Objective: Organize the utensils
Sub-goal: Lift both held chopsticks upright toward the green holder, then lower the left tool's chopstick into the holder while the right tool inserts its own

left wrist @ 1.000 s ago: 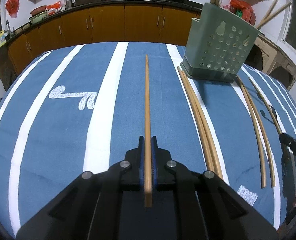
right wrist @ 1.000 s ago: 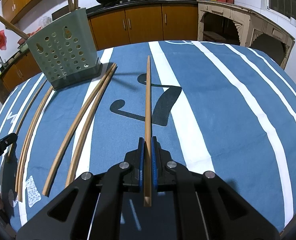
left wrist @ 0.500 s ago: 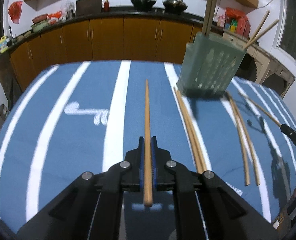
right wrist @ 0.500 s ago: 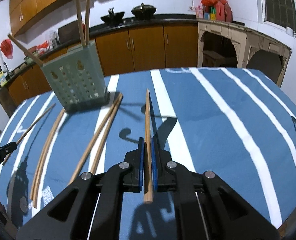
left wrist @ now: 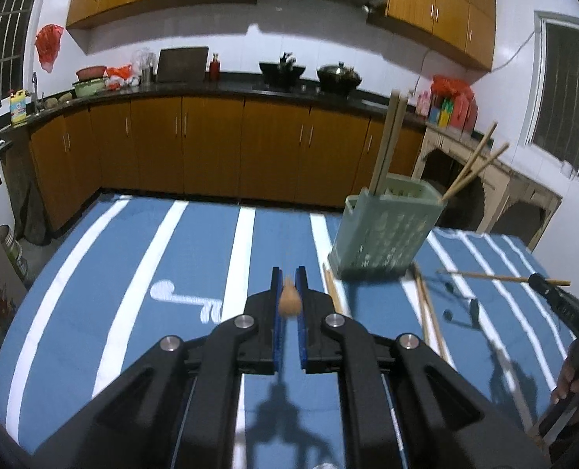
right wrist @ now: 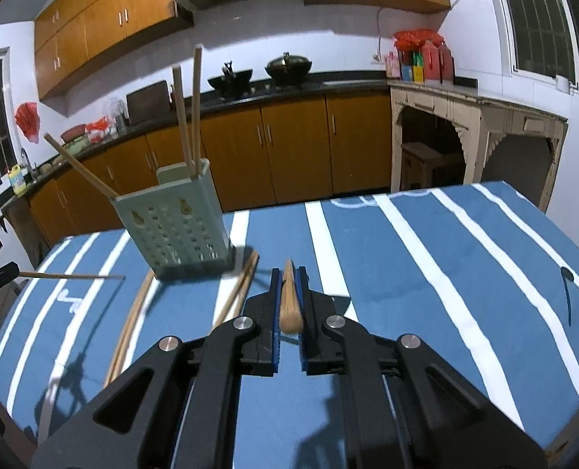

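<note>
My left gripper [left wrist: 288,275] is shut on a wooden chopstick [left wrist: 289,300], seen end-on, held above the blue striped tablecloth [left wrist: 195,273]. My right gripper [right wrist: 288,275] is shut on another chopstick [right wrist: 288,305], also end-on. A pale green perforated utensil holder [left wrist: 385,230] stands on the table to the right in the left view and to the left in the right view [right wrist: 176,226]; several chopsticks stick up from it. Loose chopsticks [right wrist: 234,297] lie on the cloth beside its base. The right gripper's chopstick also shows from the left view [left wrist: 485,275].
Wooden kitchen cabinets [left wrist: 211,148] and a black counter with woks [left wrist: 313,74] run behind the table. A cream side table [right wrist: 473,129] stands at the right. The table's far edge [right wrist: 367,199] is close behind the holder.
Both grippers have risen and tilted up from the cloth, each lifting its chopstick. The chopsticks now point along the view, and the holder looks farther and lower.
</note>
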{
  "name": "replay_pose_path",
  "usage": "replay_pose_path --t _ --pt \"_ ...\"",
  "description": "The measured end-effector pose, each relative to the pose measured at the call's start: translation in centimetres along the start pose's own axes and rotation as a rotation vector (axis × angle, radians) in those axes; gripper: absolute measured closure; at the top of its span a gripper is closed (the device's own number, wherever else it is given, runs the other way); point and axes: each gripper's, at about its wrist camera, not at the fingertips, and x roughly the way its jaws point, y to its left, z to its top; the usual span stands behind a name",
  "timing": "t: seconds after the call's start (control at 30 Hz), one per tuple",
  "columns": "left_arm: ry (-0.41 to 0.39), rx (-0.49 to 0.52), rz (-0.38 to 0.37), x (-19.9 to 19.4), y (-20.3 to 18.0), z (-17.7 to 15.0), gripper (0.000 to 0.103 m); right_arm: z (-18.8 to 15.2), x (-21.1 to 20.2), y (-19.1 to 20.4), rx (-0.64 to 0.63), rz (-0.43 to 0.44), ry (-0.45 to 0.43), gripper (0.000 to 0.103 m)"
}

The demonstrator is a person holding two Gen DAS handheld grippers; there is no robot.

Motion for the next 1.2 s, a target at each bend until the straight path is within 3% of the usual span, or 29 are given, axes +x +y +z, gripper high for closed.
replay_pose_path --t 0.7,1.0,1.2 --pt "-0.113 0.023 -0.046 -3.6 -1.5 3.4 0.095 3.3 -2.4 0.5 0.018 0.066 -0.110 0.095" --pt "-0.181 0.058 -0.104 -5.8 -3.5 5.5 0.095 6.6 -5.4 2.0 0.003 0.154 -0.188 0.095" --pt "-0.261 0.094 -0.151 -7.3 -6.5 7.6 0.095 9.8 -7.2 4.5 -0.029 0.225 -0.293 0.095"
